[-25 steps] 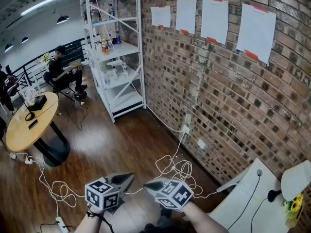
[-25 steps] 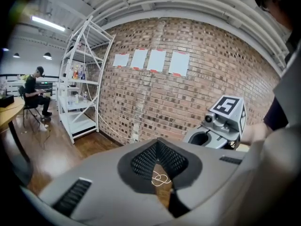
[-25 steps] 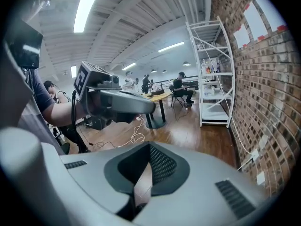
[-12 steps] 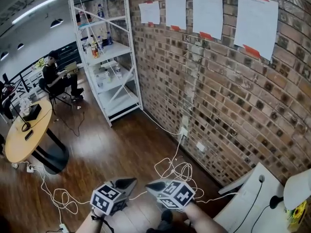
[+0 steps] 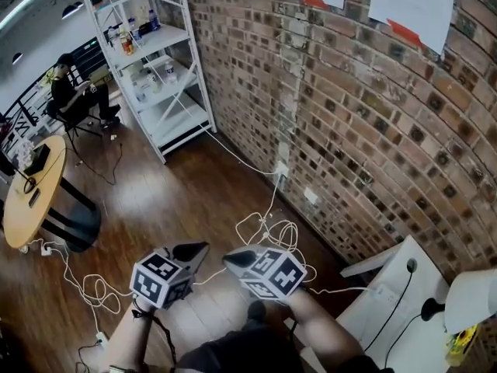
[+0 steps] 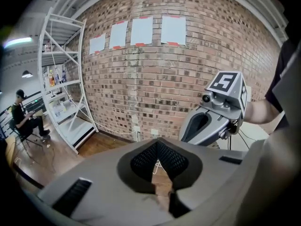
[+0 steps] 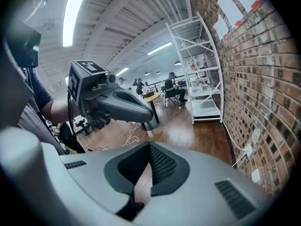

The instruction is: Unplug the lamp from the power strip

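In the head view my left gripper [image 5: 198, 249] and right gripper [image 5: 233, 258] hang side by side over the wood floor, tips close together. Both are shut with nothing between the jaws. Just beyond them a tangle of white cable [image 5: 268, 231] lies on the floor and runs up to a wall socket [image 5: 281, 169] on the brick wall. A white lamp [image 5: 472, 298] with a black cord [image 5: 400, 305] stands on a white table [image 5: 373, 305] at the lower right. The left gripper view shows its jaws [image 6: 157, 163] closed, with the right gripper [image 6: 211, 121] beside them. In the right gripper view the jaws [image 7: 149, 149] are closed below the left gripper [image 7: 117, 105].
A white shelving rack [image 5: 147, 76] stands against the brick wall [image 5: 373, 107] at the back. At the left a round wooden table [image 5: 31, 200] has more white cable [image 5: 85, 290] trailing from it. A person [image 5: 74, 95] sits at the far left.
The head view has tipped down and come closer to the wall. Both grippers moved together toward the cable tangle, staying shut and side by side; the left one has rolled a little.
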Demonstrator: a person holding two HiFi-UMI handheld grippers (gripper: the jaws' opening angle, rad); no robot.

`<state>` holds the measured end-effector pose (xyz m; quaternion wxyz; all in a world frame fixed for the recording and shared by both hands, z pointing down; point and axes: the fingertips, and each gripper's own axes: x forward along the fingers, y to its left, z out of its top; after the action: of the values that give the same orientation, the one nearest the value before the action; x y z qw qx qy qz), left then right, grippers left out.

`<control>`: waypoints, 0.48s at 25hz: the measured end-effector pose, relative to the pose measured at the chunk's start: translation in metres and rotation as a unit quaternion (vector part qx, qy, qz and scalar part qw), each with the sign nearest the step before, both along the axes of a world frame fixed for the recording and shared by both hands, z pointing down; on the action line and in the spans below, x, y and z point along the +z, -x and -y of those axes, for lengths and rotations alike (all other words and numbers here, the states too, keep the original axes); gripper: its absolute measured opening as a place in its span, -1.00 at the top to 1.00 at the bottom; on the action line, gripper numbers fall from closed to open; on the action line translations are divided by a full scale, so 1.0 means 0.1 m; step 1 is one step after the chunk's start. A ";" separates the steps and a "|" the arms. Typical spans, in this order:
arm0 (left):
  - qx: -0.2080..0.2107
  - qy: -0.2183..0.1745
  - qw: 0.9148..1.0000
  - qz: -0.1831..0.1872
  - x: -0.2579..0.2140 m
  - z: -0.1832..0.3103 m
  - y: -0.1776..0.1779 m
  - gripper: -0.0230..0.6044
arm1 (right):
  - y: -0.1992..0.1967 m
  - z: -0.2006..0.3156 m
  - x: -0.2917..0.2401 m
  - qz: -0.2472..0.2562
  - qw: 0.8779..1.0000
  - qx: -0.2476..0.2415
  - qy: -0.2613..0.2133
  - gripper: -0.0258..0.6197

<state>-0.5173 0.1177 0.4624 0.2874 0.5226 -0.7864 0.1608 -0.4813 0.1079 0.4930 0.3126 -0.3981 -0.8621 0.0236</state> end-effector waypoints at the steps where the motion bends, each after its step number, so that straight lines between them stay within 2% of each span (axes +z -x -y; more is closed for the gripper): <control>1: -0.003 0.000 1.000 -0.004 0.01 0.02 0.02 0.89 | 0.03 0.02 0.00 0.001 1.000 -0.002 0.003 0.93; 8: -0.032 0.008 0.999 -0.025 0.10 -0.01 0.15 0.89 | 0.23 -0.02 0.00 0.006 1.000 -0.022 0.019 0.93; 12: -0.041 0.010 0.999 -0.024 0.11 -0.16 0.24 0.89 | 0.38 -0.17 0.00 0.011 0.999 -0.040 0.018 0.93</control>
<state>-0.5409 0.1337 0.4734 0.3179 0.4905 -0.7985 0.1441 -0.5188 0.1253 0.4929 0.2969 -0.4382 -0.8481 0.0219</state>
